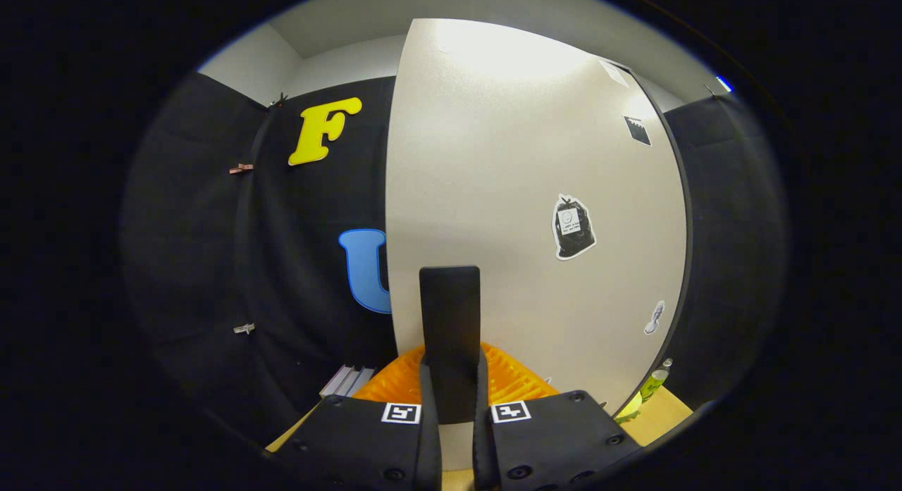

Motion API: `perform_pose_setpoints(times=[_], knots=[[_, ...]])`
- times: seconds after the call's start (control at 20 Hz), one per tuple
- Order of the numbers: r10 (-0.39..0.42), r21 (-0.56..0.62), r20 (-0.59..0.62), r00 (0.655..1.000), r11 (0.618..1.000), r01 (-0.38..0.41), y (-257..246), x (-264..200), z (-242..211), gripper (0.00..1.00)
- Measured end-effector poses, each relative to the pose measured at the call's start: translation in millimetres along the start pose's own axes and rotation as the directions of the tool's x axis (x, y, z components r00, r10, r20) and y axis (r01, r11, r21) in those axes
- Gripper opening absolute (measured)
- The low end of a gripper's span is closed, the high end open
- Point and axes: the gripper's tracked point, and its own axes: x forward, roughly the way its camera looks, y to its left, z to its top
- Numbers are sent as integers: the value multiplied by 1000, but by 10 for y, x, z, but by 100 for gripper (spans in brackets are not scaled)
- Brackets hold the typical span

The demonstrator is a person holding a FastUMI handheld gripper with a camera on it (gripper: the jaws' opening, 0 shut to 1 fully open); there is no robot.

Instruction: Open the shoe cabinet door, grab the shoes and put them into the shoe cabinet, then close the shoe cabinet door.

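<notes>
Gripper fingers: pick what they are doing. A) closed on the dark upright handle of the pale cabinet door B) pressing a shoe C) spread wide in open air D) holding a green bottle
A: both fingers of the gripper press on the dark handle standing up against the pale cabinet door.

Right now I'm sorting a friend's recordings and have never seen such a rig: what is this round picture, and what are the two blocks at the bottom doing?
A person holds a two-finger gripper in one hand. The camera rides on it and looks forward along the fingers, hence the round fisheye view. Both fingers press on a dark upright handle on the pale cabinet door, which carries stickers. Just beyond the fingers sits an orange ridged thing I cannot identify. Low beside the door are books and a greenish bottle.
</notes>
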Motion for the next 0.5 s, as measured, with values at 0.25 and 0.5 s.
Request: perform_pose_setpoints(times=[0.25,0.5], knots=[[42,3,-5,999,999,-42,-148,-412,21,21],[101,-7,-9,995,995,-101,-342,-773,41,21]])
